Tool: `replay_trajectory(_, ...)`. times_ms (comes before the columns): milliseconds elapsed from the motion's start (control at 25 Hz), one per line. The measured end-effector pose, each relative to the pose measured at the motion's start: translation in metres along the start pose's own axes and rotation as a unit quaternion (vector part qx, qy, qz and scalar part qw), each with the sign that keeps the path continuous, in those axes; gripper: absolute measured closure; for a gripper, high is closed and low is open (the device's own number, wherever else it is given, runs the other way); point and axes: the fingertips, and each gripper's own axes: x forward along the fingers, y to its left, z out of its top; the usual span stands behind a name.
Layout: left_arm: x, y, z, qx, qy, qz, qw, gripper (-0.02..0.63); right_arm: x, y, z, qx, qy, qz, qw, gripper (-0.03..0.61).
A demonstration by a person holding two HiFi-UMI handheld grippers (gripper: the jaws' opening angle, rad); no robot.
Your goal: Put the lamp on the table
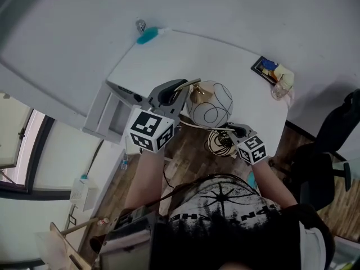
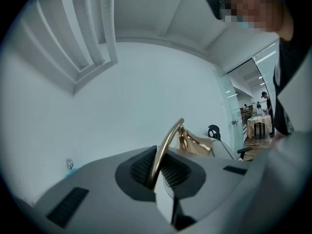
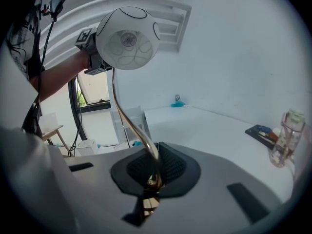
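Note:
The lamp has a curved gold stem [image 3: 127,123] and a white globe shade [image 1: 209,104] laced with dark wire. I hold it in the air at the near edge of the white table [image 1: 185,55]. My left gripper [image 1: 175,96] is shut on the upper stem [image 2: 165,147] beside the globe. My right gripper [image 1: 238,131] is shut on the lower stem, which runs up from its pads to the globe [image 3: 127,38]. A coil of cord [image 1: 219,142] hangs below the lamp, over the wooden floor. In the right gripper view, the left gripper's marker cube [image 3: 84,35] shows behind the globe.
On the table a teal object [image 1: 147,36] lies at the far corner, with a dark tray of small items [image 1: 269,68] and a clear bottle [image 1: 279,89] at the right end. A white shelf unit [image 1: 112,114] stands left of the table; a black chair [image 1: 326,162] is at right.

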Motion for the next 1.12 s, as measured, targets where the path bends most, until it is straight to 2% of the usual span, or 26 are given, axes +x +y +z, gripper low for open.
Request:
replay_trajectory(200, 0.048, -0.004, 0.0, -0.001, 0.006, 0.011, 0.9999, 0.589, -0.002, -0.046, 0.001, 0.001, 0.0, 0.012, 1.0, 0.56)
replay_trajectory(480, 0.073, -0.007, 0.0, 0.005, 0.014, 0.004, 0.9999, 0.589, -0.001, -0.065, -0.001, 0.013, -0.001, 0.017, 1.0, 0.56)
replay_trajectory(880, 0.106, 0.001, -0.002, 0.006, 0.008, -0.038, 0.9992, 0.589, 0.005, -0.088, 0.0, 0.029, -0.002, -0.018, 0.999, 0.56)
replay_trajectory(1120, 0.156, 0.018, -0.002, 0.01, 0.008, -0.068, 0.9976, 0.589, 0.022, -0.126, 0.009, 0.045, -0.001, -0.037, 0.998, 0.56)
